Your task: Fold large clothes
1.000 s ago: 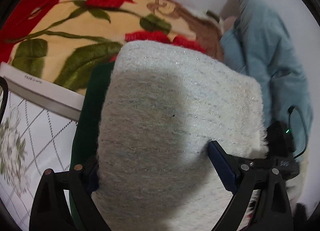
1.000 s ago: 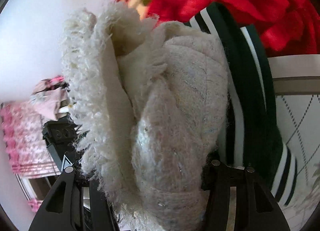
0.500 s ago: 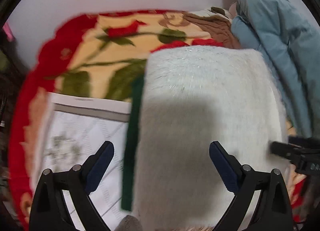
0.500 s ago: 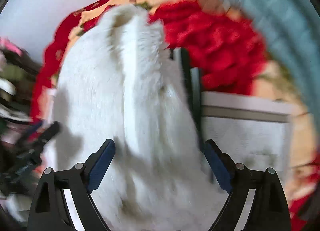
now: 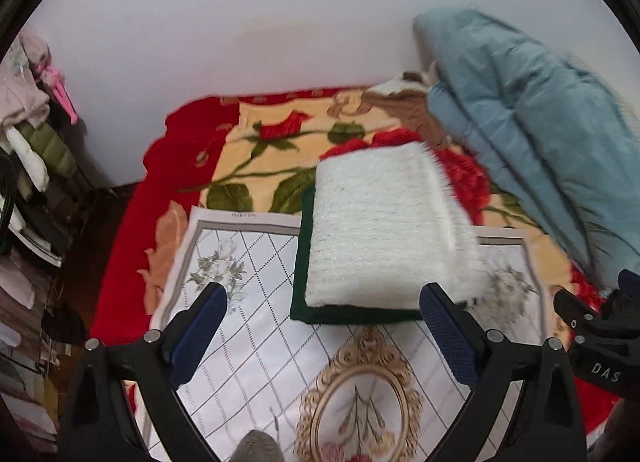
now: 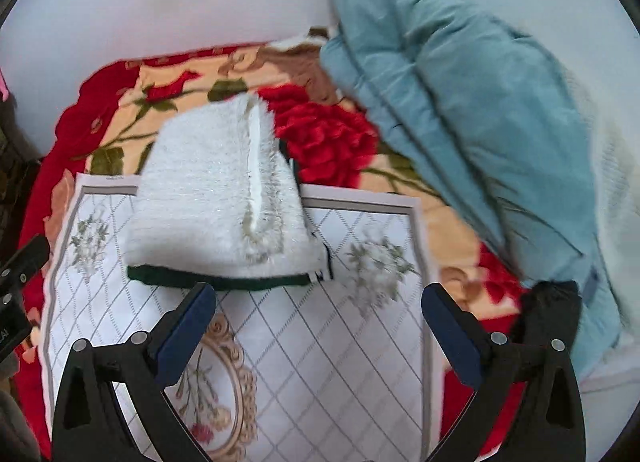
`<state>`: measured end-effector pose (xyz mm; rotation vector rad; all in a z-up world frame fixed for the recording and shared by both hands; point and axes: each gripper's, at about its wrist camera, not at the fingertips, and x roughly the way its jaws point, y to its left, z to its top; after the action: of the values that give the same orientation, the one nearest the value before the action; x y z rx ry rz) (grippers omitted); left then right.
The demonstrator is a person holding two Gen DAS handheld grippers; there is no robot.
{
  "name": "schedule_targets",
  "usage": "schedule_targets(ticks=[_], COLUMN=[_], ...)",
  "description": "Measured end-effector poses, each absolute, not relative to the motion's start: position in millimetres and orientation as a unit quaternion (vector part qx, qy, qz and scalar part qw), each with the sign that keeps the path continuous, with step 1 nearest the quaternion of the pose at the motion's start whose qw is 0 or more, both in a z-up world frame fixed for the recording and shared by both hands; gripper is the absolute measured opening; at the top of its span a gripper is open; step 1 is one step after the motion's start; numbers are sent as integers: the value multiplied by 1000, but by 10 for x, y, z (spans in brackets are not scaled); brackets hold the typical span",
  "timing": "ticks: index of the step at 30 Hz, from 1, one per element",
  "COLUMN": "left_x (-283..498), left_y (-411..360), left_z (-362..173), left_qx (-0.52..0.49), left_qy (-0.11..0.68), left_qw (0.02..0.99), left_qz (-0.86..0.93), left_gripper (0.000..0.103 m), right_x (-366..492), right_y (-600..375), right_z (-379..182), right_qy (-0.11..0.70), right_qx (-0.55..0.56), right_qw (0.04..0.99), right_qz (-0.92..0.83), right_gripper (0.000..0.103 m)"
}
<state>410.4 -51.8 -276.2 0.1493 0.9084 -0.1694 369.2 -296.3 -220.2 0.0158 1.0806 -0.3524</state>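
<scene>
A folded fluffy white sweater (image 5: 384,234) lies on top of a folded dark green garment (image 5: 304,302) at the far side of a white patterned mat (image 5: 256,326). Both also show in the right wrist view: the white sweater (image 6: 216,206) on the green garment (image 6: 224,281). My left gripper (image 5: 324,338) is open and empty, held back above the mat in front of the stack. My right gripper (image 6: 316,338) is open and empty too, above the mat (image 6: 320,362) and apart from the stack. A light blue padded coat (image 6: 460,102) lies unfolded at the right.
The mat lies on a red and yellow rose-print blanket (image 5: 256,150) against a white wall. The blue coat (image 5: 532,134) slopes up at the right. Shelves of clothes (image 5: 28,166) stand at the far left. The right gripper's body (image 5: 600,346) shows at the left view's right edge.
Both grippers let go of the white sweater, opened, and pulled back and up. The sweater now rests on the green garment, farther from both cameras.
</scene>
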Motion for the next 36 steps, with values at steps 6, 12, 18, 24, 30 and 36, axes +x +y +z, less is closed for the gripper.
schedule_targets(ticks=[6, 12, 18, 24, 30, 36], left_x=[3338, 2633, 2068, 1748, 1563, 1386], left_y=[-413, -322, -301, -287, -304, -271], left_z=[-2020, -1375, -858, -555, -356, -221], left_qx=[61, 43, 28, 23, 31, 24], left_qy=[419, 402, 386, 365, 370, 379], left_qw=[901, 911, 919, 928, 926, 923], left_qz=[-92, -86, -80, -77, -68, -55], left_gripper=[98, 98, 98, 98, 98, 98], right_x=[2722, 1768, 1096, 554, 251, 146], right_y=[-2787, -2635, -2570, -2513, -2481, -2413], right_z=[-1173, -233, 445, 967, 1311, 1496], right_qy=[468, 437, 408, 375, 368, 384], right_qx=[9, 18, 10, 4, 9, 7], right_qw=[863, 880, 896, 911, 915, 911], right_qz=[-192, -188, -172, -173, -164, -151], right_gripper=[103, 103, 103, 103, 103, 103])
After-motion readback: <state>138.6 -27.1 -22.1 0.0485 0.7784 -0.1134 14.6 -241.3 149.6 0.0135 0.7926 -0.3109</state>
